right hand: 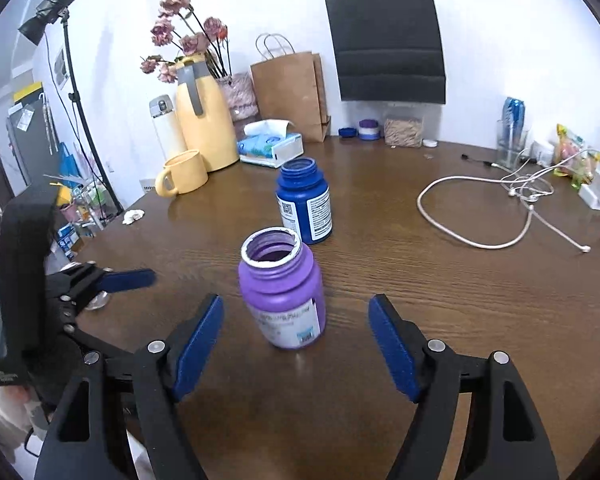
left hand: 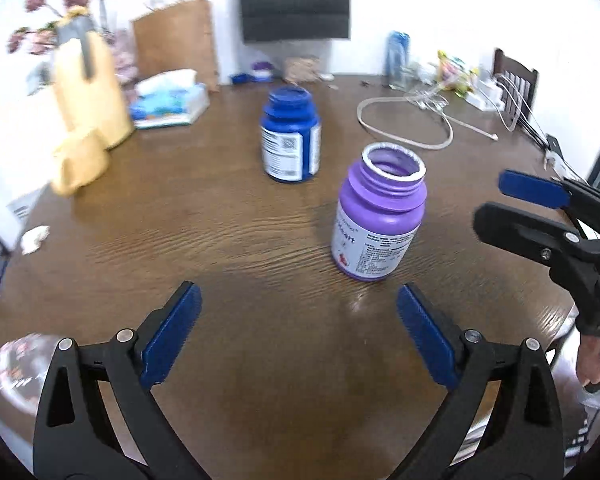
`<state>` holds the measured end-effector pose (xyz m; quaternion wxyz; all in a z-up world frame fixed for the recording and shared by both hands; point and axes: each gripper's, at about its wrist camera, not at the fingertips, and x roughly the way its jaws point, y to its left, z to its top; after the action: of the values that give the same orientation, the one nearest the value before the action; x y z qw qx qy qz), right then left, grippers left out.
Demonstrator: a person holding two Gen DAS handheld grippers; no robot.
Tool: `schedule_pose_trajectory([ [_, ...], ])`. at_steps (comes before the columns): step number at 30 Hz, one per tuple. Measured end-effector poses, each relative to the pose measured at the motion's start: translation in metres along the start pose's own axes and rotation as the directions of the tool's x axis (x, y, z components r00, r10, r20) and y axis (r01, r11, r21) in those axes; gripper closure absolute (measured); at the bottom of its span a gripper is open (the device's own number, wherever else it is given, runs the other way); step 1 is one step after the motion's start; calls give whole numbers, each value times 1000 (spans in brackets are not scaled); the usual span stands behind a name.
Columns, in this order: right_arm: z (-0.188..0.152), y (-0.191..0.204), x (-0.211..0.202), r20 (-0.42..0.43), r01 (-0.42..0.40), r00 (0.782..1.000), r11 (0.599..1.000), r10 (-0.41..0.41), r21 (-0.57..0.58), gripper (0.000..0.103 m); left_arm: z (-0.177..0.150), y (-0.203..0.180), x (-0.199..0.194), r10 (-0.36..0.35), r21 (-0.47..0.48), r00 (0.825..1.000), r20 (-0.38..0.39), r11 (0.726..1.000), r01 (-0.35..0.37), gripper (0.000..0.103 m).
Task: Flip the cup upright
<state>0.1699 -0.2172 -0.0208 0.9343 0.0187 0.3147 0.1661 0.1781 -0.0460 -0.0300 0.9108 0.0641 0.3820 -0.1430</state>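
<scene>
Both jaws stand spread wide and empty: the right gripper (right hand: 296, 344) frames the purple bottle (right hand: 282, 292), upright and capless on the brown wooden table (right hand: 440, 300), while the left gripper (left hand: 298, 332) hovers beside it. Behind stands a blue bottle (right hand: 305, 202). Against the white wall sit a yellow jug (right hand: 204, 120), mug (right hand: 182, 172), paper bag (right hand: 290, 92) and, seemingly, a tissue box (right hand: 270, 146).

A purple bottle (right hand: 282, 288) stands upright and uncapped at centre frame on the wooden table (right hand: 440, 300), between the spread fingers of the right gripper (right hand: 296, 344). A blue bottle (right hand: 304, 202) stands just behind it.
</scene>
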Motion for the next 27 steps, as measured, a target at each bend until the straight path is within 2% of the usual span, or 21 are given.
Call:
schedule_pose_trajectory([
  [5,-6,11,-39,-11,52,999,998,-53,-28,24,-11,-4,-51,75,-56,996,50,996,-72,0],
  [10,-32,26,-76,-33,27,999,1000,-27,-5,24,-41,-10,-100,169,-94,978,122,983,-159,0],
  [12,-45,34,-87,-24,29,999,1000,-29,6,24,-58,-9,-116,188,-135,973,132,976,-170,0],
  [16,-79,46,-106,-3,51,999,999,-51,14,24,-86,-7,-131,140,-190,985,99,974,-120,0],
  [19,-96,45,-106,-12,49,999,997,-48,57,24,-109,-10,-131,140,-203,987,83,972,-121,0],
  [23,-104,52,-97,-38,43,998,997,-40,72,24,-114,-18,-123,116,-177,992,39,978,-107,0],
  [27,-104,62,-101,-26,66,998,997,-65,25,24,-113,-21,-130,128,-174,990,63,978,-116,0],
])
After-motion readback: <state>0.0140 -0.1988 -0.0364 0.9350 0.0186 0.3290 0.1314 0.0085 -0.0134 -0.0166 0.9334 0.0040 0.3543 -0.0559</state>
